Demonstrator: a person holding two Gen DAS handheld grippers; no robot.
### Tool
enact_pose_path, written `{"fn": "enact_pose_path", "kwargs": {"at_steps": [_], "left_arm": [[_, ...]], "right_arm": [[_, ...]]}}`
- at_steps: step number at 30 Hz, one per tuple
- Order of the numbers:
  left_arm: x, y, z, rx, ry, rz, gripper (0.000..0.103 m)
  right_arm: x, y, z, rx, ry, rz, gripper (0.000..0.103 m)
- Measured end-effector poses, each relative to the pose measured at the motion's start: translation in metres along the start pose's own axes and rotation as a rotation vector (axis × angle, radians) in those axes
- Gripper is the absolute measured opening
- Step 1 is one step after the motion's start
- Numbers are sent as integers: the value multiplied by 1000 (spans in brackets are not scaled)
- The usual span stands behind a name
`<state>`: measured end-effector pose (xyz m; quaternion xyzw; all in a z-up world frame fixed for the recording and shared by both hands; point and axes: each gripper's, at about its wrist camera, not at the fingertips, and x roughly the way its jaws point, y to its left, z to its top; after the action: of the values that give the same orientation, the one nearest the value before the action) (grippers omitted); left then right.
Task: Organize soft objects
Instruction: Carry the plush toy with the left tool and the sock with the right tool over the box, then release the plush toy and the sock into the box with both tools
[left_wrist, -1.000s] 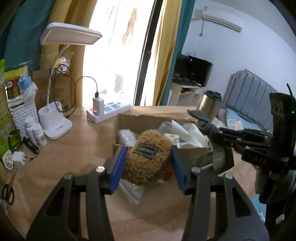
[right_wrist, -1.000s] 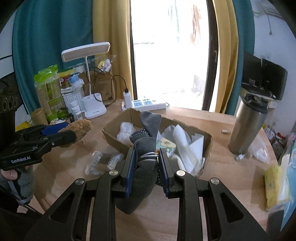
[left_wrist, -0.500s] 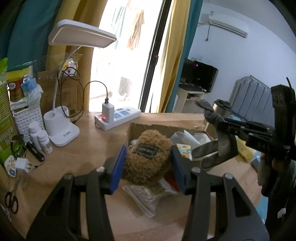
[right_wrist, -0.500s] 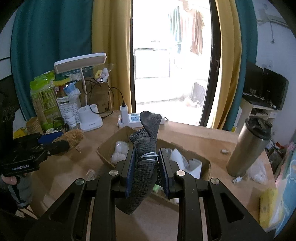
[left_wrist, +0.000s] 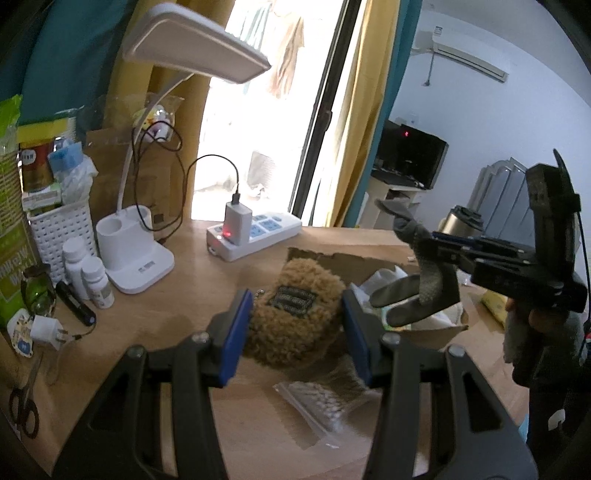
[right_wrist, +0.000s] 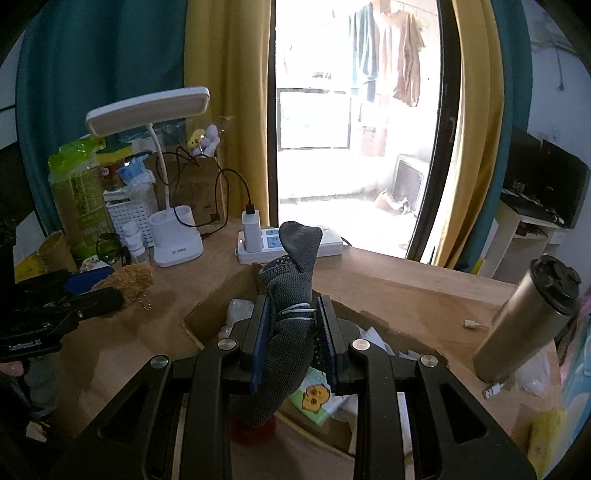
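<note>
My left gripper (left_wrist: 295, 332) is shut on a brown fuzzy plush pouch (left_wrist: 293, 319) with a dark label, held above the wooden table near the left end of the cardboard box (left_wrist: 332, 260). It shows at the left in the right wrist view (right_wrist: 127, 278). My right gripper (right_wrist: 293, 343) is shut on a grey sock (right_wrist: 290, 314), held above the box (right_wrist: 210, 314). In the left wrist view the sock (left_wrist: 417, 280) hangs from the right gripper over the box's right part.
The box holds white packets and a green card (right_wrist: 314, 397). A clear zip bag (left_wrist: 321, 406) lies by the box. A white desk lamp (left_wrist: 135, 254), power strip (left_wrist: 255, 236), bottles (left_wrist: 96, 282), basket and scissors (left_wrist: 22, 408) stand left. A steel tumbler (right_wrist: 524, 317) stands right.
Both grippers have risen and pulled back from the box with their loads. The views now take in more of the lamp and window. Both grips are unchanged.
</note>
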<state>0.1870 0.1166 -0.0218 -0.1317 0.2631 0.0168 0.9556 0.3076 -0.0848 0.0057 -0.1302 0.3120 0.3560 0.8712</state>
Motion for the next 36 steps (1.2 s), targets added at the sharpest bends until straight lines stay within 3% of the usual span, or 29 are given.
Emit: {"fn": "enact_pose_path", "kwargs": {"at_steps": [13, 24, 34, 36], "left_arm": [[18, 14, 1, -14, 18, 4, 50], [29, 7, 3, -2, 35, -4, 50], [26, -11, 3, 19, 31, -13, 50], [25, -16, 3, 26, 31, -13, 50]], "right_arm": [[56, 3, -9, 11, 83, 7, 28], [96, 5, -38, 19, 269, 66, 28], [82, 7, -38, -13, 280, 142, 28], [76, 4, -37, -8, 254, 140, 35]]}}
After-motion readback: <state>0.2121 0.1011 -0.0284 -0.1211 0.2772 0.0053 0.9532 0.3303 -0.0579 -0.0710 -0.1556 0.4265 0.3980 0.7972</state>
